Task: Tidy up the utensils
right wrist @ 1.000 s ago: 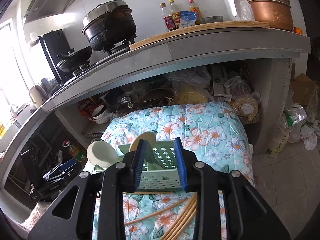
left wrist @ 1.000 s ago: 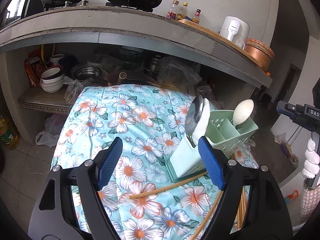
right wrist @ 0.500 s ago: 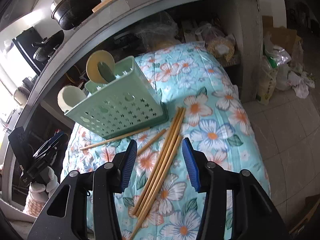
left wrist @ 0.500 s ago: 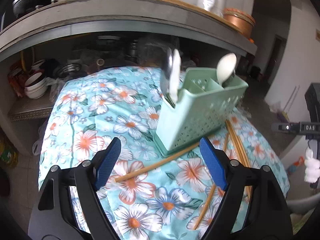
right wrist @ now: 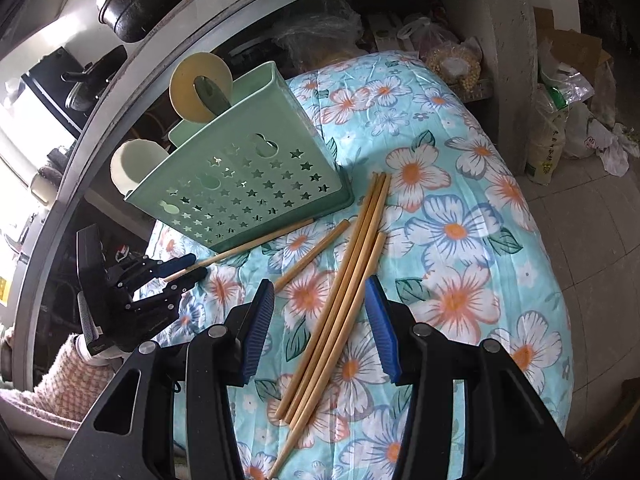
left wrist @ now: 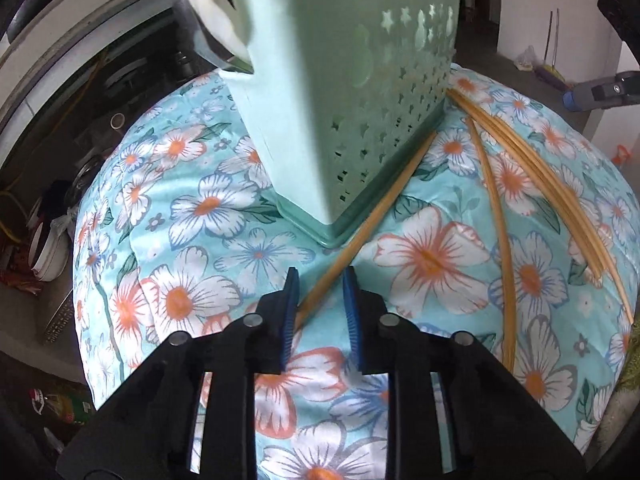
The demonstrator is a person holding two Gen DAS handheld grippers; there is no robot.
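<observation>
The mint-green utensil caddy stands on the flower-print cloth, its star-punched wall facing the right wrist camera. A tan round-headed ladle pokes up from its far compartment at the upper left of that frame, and a cream spoon head rises from the near-left end. From the left wrist view the caddy fills the top centre, with a steel spoon and a white one leaning out at its upper left corner.

A single bamboo chopstick runs diagonally along the caddy's base, and its lower end sits right between the blue pads of the left hand-held gripper. The jaws are closing on it. One pad looks to be against the stick, but there is still daylight on the other side, so it is not yet clamped. The right wrist camera catches that same gripper at lower left, its tips about the stick's end.

The right hand-held gripper is spread, unclenched, straddling a bundle of chopsticks that lies flat on the cloth at centre frame, pads clear on both sides. A shorter lone chopstick lies just left of the bundle.

A sack on the floor at right carries print too small to read.
</observation>
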